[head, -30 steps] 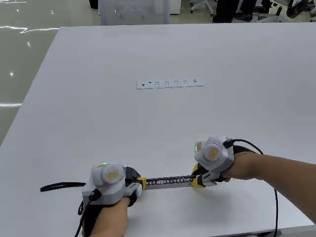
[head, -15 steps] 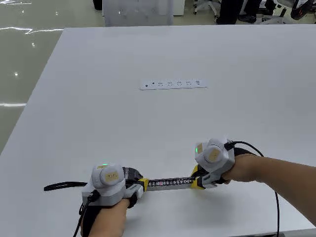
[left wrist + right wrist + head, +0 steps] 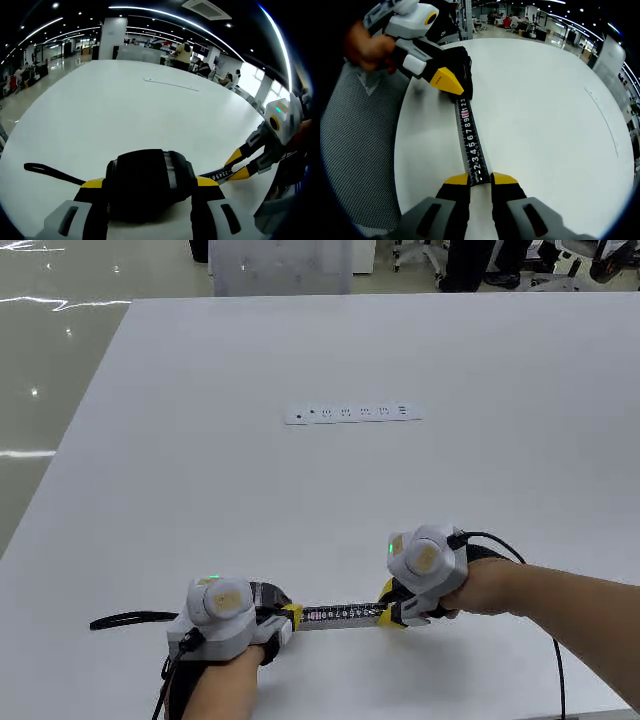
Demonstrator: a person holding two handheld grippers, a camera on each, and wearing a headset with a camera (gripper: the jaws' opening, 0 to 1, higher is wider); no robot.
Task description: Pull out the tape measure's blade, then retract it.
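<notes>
Table: broad, white, matte. A white power strip lies flat toward its middle, well apart from the work. Glossy floor off the table's left side, with light reflections on it. The left gripper view takes in a large open hall with rows of ceiling lights and people at the far side, too small to tell more.

Work sits at the near edge of the table.

Left hand-held gripper: jaws clamped on the black case of the tape measure, one yellow tip on each flank. Case is low over the table; contact with the surface cannot be told. A black strap trails from the case to the left and lies on the table.

Blade: out of the case by a short length, printed face up, numbers readable in the right gripper view. It runs straight from the case to the right hand-held gripper.

Right jaws: nearly together, pinching the blade's end between the yellow tips.

The two grippers face each other along the blade, near but apart. The blade lies roughly parallel to the table's near edge. A black cable loops from the right gripper over the forearm.
</notes>
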